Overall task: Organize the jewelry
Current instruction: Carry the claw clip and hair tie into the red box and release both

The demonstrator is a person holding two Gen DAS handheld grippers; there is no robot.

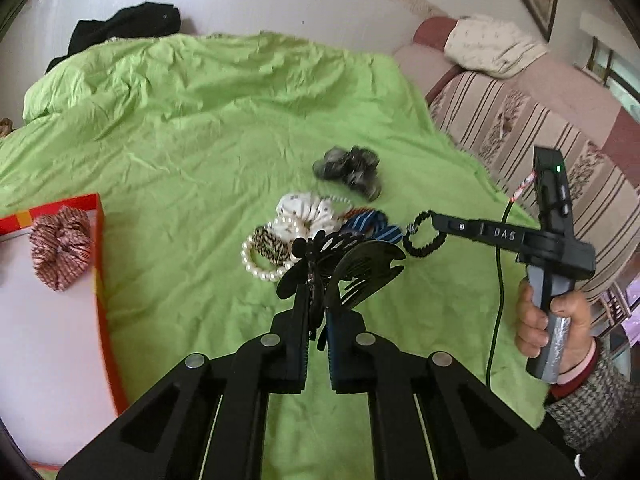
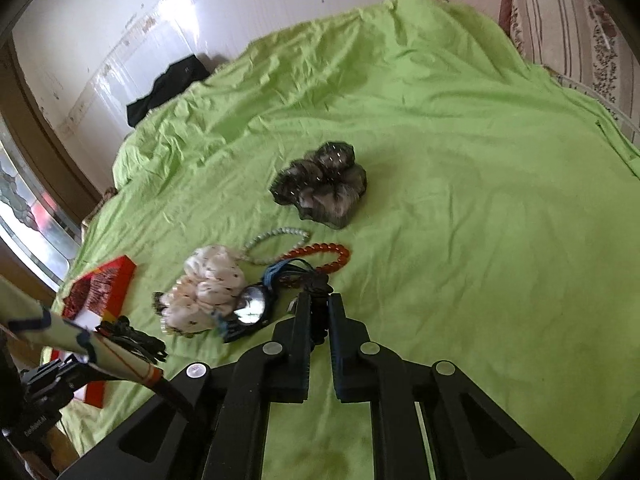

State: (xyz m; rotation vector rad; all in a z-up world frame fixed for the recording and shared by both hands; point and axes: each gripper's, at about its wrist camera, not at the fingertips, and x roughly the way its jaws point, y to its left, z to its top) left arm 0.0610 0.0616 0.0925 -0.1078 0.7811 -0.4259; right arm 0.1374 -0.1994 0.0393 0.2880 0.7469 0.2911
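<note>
My left gripper [image 1: 316, 300] is shut on a black butterfly hair clip [image 1: 340, 264] and holds it above the green sheet. My right gripper [image 2: 319, 300] is shut on a black beaded bracelet [image 1: 420, 236], which hangs from its tips in the left wrist view. A pile lies on the sheet: a white scrunchie [image 2: 208, 288], a pearl bracelet [image 1: 260, 268], a blue striped scrunchie [image 1: 376, 226], an orange bead bracelet [image 2: 320, 252] and a pale bead bracelet [image 2: 276, 236]. A grey-black scrunchie [image 2: 324, 184] lies farther off. A red-rimmed box [image 1: 102, 276] at the left holds a red patterned scrunchie [image 1: 60, 252].
The green sheet [image 2: 480, 200] covers the bed. A striped sofa [image 1: 520, 128] stands along the right side with a pillow [image 1: 488, 44] on it. Black clothing [image 1: 128, 28] lies at the far end by the wall.
</note>
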